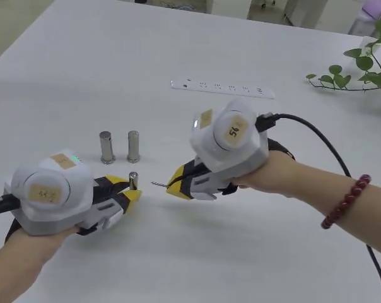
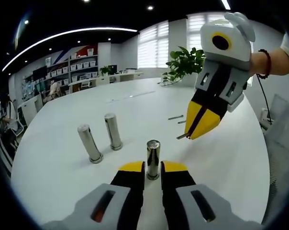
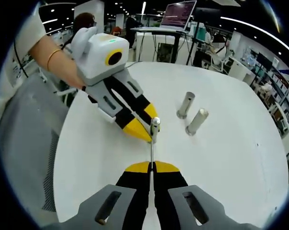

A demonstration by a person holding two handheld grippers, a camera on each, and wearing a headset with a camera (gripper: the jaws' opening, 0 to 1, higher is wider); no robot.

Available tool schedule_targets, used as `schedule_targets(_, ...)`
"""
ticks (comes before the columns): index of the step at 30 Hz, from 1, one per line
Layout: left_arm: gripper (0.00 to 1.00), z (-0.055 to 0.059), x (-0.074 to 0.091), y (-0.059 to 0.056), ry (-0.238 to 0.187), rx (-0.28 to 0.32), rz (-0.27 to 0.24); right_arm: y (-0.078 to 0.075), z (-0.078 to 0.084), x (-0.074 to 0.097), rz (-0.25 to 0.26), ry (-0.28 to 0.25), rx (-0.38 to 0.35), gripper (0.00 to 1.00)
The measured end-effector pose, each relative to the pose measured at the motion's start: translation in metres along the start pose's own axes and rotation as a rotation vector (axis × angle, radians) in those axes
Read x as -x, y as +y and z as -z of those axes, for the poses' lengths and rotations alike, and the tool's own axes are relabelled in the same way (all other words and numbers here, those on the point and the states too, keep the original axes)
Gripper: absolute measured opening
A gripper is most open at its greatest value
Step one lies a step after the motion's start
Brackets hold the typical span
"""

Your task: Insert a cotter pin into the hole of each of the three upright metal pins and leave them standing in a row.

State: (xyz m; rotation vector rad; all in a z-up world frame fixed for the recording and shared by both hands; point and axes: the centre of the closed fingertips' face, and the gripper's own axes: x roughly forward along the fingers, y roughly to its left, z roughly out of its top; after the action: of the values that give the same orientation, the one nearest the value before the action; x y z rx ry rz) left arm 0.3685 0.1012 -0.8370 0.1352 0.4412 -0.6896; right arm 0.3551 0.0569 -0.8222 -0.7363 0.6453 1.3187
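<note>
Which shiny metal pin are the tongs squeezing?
The upright silver metal pin in front, clamped in the left tongs. The other two silver pins stand free, side by side behind it.

bright, even light from ceiling lamps [image 2: 150, 7] | soft short shadows | head view sharp | gripper views bowed at edges

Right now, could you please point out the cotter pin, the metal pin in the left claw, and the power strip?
cotter pin [image 3: 151, 151]: right gripper view, middle of its shaft.
clamped metal pin [image 2: 153, 159]: left gripper view, middle of its body.
power strip [image 1: 222, 88]: head view, centre of its top face.
</note>
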Motion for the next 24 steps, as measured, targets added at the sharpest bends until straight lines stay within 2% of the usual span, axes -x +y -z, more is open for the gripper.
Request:
schedule_targets(5, 0.1, 0.003, 0.0, -0.002, 0.007, -0.005, 0.0, 0.0, -0.001, -0.002, 0.0, 0.006, 0.014, 0.02)
schedule_targets(17, 0.08, 0.005, -0.001, 0.001, -0.002, 0.039, -0.03, -0.005, -0.009, -0.009, 0.012, 0.009, 0.031, 0.02)
schedule_targets(21, 0.08, 0.005, -0.001, 0.001, -0.006, 0.044, -0.059, -0.006, -0.011, -0.011, 0.012, 0.012, 0.037, 0.02)
schedule_targets(24, 0.08, 0.005, -0.001, 0.001, -0.006, 0.028, -0.08, -0.006, -0.011, -0.013, 0.015, 0.018, 0.042, 0.02)
